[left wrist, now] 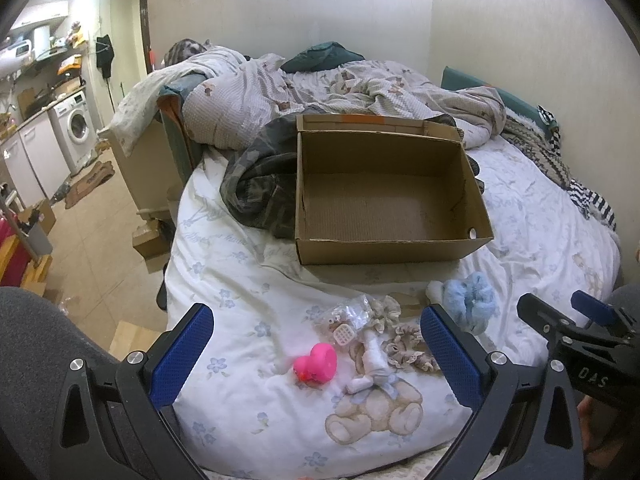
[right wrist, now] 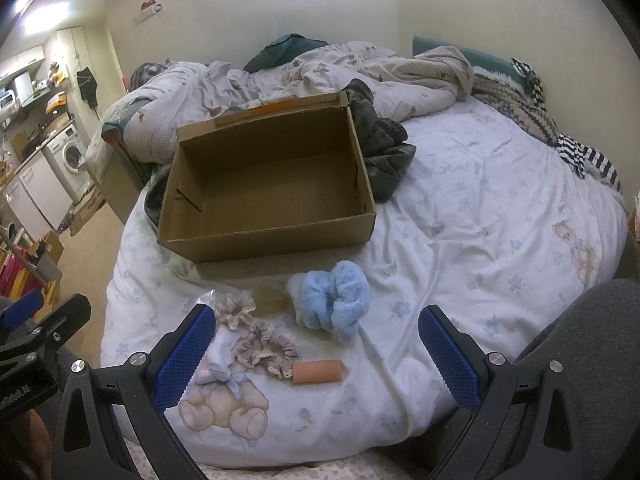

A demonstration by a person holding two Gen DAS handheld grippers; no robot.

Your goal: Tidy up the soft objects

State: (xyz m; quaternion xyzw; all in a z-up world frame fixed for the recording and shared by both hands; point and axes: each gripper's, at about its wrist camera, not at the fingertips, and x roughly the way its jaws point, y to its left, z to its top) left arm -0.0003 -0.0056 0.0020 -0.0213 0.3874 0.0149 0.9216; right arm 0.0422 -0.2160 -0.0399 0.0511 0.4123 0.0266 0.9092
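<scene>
Blue-padded, our left gripper and right gripper hang spread wide, holding nothing; just beyond, frilly scrunchies and a fluffy blue sock bundle lie on the sheet, light and squashy, best pinched mid-bulk; farther, the stiff cardboard box sits empty

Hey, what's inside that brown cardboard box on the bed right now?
Nothing visible: the open brown cardboard box shows only its bare corrugated floor. The strip just behind its near wall is hidden in both views. The fluffy blue scrunchie and pink rubber duck lie outside on the sheet.
</scene>
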